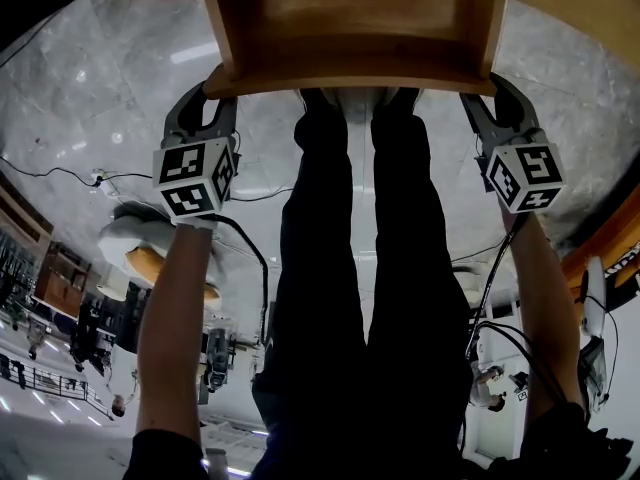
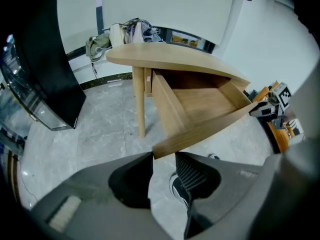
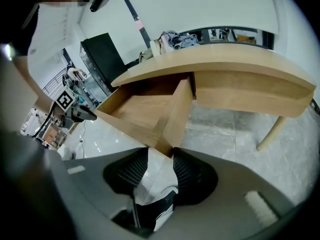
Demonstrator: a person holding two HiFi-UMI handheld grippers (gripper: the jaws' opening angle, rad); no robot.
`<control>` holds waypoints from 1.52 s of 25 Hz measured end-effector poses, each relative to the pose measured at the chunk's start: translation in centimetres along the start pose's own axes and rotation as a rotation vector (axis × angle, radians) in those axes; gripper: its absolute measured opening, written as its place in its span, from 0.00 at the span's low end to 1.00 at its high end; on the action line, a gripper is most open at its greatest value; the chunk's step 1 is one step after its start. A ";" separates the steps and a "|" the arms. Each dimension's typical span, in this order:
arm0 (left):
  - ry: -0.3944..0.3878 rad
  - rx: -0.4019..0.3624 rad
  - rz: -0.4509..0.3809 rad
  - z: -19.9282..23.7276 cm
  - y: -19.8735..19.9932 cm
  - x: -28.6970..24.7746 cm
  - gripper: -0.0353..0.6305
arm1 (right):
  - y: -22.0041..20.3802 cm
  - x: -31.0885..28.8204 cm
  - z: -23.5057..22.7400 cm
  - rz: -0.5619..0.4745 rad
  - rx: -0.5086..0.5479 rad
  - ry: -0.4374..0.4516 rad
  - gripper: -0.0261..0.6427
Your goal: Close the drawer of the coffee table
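Between left tongs [image 2: 164,156] and right tongs [image 3: 161,153], each clamped on a front corner, the drawer [image 1: 350,28] stands open, grasp done; next probably comes an even push under the bench [image 2: 170,59].

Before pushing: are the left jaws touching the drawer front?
Touching. Left gripper view: the drawer front is wedged between the left gripper jaws, no gap.

Head camera: steeply downward onto drawer [image 1: 350,28]; left claw [image 2: 162,156] and right claw [image 3: 160,154] cameras: close, facing opposite front corners, sharing drawer interior.
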State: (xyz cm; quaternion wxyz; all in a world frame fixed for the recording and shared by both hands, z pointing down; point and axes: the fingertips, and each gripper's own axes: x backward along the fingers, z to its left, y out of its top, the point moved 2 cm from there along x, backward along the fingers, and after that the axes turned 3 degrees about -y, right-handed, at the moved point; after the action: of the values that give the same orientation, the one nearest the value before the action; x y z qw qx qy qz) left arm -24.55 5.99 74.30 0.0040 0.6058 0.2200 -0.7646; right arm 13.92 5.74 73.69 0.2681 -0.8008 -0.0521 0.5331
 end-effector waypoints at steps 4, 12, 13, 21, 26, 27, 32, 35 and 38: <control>0.011 -0.007 -0.011 0.3 0.8 -0.3 0.28 | 0.5 -0.4 -0.2 -0.018 -0.024 -0.020 0.28; 0.025 -0.007 -0.044 1.4 3.5 -1.1 0.28 | 2.9 -1.4 -1.3 -0.068 -0.075 -0.065 0.28; 0.024 -0.008 -0.047 1.5 3.8 -1.2 0.28 | 3.2 -1.6 -1.5 -0.072 -0.086 -0.070 0.28; 0.024 0.002 -0.076 2.5 6.8 -2.2 0.28 | 6.1 -2.7 -3.0 -0.107 -0.162 -0.093 0.27; 0.027 0.004 -0.085 2.8 7.9 -2.4 0.28 | 7.1 -3.0 -3.4 -0.126 -0.183 -0.091 0.27; 0.027 0.004 -0.085 2.8 8.2 -2.4 0.28 | 7.3 -3.0 -3.6 -0.128 -0.186 -0.089 0.27; 0.031 0.014 -0.094 3.0 9.2 -2.4 0.28 | 8.2 -3.1 -4.0 -0.152 -0.215 -0.083 0.27; 0.038 0.018 -0.106 2.9 9.0 -2.5 0.28 | 7.7 -3.2 -4.0 -0.168 -0.263 -0.077 0.28; 0.043 0.026 -0.117 3.4 9.9 -3.1 0.28 | 8.5 -4.0 -4.5 -0.187 -0.329 -0.073 0.28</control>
State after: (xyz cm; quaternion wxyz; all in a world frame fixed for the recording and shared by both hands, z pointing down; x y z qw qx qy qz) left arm -24.18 -4.96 74.49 -0.0534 0.6081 0.2449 -0.7533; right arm 14.50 -4.66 74.13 0.1798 -0.8056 -0.2223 0.5189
